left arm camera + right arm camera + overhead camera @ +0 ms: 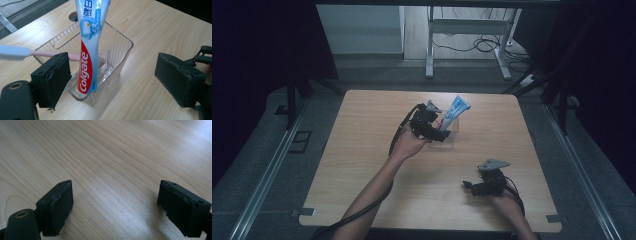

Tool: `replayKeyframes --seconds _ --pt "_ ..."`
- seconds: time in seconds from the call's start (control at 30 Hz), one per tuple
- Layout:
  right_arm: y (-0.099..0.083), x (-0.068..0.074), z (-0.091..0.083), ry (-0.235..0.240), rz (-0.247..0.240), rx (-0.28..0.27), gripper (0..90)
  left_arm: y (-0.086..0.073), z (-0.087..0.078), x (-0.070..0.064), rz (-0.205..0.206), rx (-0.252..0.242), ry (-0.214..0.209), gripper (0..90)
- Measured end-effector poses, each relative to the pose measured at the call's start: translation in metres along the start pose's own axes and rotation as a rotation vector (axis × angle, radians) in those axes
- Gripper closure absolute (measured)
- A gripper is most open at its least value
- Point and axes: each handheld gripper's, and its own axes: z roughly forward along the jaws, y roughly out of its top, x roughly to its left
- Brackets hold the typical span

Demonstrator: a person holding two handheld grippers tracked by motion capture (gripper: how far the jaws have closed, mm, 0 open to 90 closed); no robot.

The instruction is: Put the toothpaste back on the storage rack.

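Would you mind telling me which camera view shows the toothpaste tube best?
The left gripper view: the toothpaste tube stands close up in the clear box, its label readable, beside a pink toothbrush. The high view shows it small and far off. The right gripper view looks at bare table.

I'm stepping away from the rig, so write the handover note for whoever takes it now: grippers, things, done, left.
Left gripper: jaws open, holding nothing, right at the clear plastic holder near the table's far middle.
Right gripper: jaws open, empty, over bare wooden table at the near right corner.
Things: the toothpaste tube stands tilted inside the holder, cap end down. The pink toothbrush lies across the holder, handle inside, its white head sticking out over the rim.
Done: both items look placed in the holder and released.
Left: probably just draw the left gripper back; check the toothbrush sits securely.
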Motion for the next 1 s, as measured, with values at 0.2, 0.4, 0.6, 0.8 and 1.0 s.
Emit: replayKeyframes --seconds 0.2,0.4,0.6,0.8,1.0 --pt "0.0 0.0 0.0 0.0 0.0 0.0 12.9 -0.011 -0.008 0.0 -0.01 -0.011 0.005 13.3" --pt "0.0 0.0 0.0 0.0 0.001 -0.001 12.9 -0.024 -0.013 -0.001 -0.005 -0.018 0.011 13.2" --pt "0.0 0.0 0.0 0.0 0.001 -0.001 12.9 -0.036 -0.017 -0.005 0.008 -0.021 0.024 13.1" --pt "0.0 0.0 0.0 0.0 0.002 -0.002 12.9 -0.05 -0.023 -0.008 0.017 -0.028 0.035 13.1" --pt "0.0 0.0 0.0 0.0 0.001 -0.002 12.9 -0.063 -0.027 -0.009 0.015 -0.026 0.046 13.2"
